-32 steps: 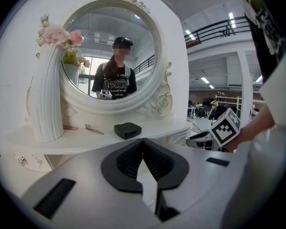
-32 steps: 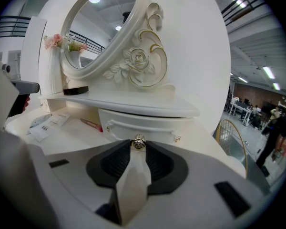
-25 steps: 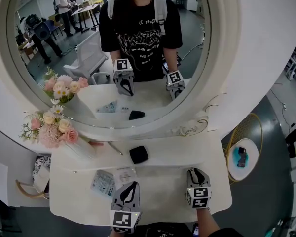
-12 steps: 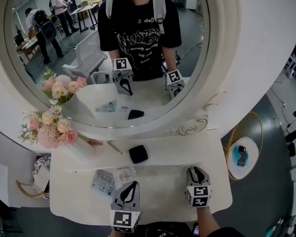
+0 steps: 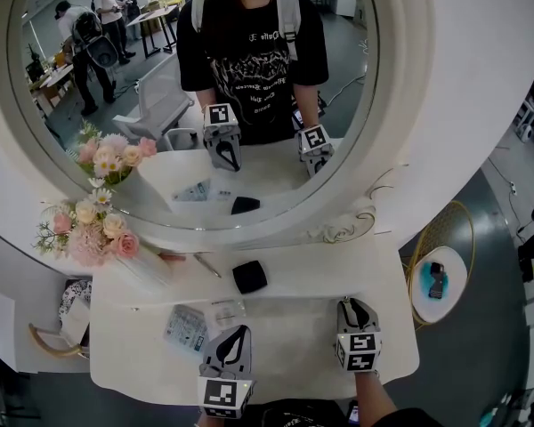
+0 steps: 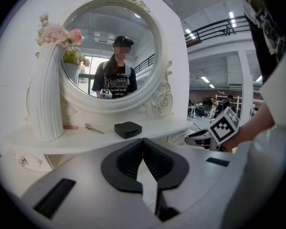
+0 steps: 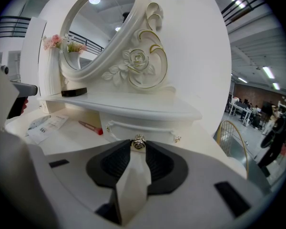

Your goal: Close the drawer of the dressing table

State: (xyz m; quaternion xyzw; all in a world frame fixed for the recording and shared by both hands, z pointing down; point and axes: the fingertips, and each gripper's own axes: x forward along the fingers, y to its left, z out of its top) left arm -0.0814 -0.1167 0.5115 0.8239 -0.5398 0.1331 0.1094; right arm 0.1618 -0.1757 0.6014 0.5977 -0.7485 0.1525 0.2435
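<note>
Drawer [image 7: 133, 128] location? /K

Under the shelf [image 7: 133, 109], right end of the dressing table. Only the right gripper view shows its front. In the head view the shelf overhang covers it. Can't tell how far out it sits. /M

Tongs? /K

Right gripper [image 5: 351, 306] is clenched on the drawer knob [image 7: 139, 142], one pad on each side. Left gripper [image 6: 143, 141] has its tips pressed together with nothing in them, over the tabletop [image 5: 294, 341]. The left gripper view catches the right gripper side-on but not the drawer. /M

Edges, room? /K

Shelf lip sits just above the right jaws. Red-capped pen [image 7: 89, 126] lies on the tabletop left of the drawer front, near it. Papers [image 5: 196, 326] lie further left, beside the left gripper. Table's right edge is near the right gripper, with a gold wire frame [image 7: 231, 142] beyond it, apart. /M
</note>
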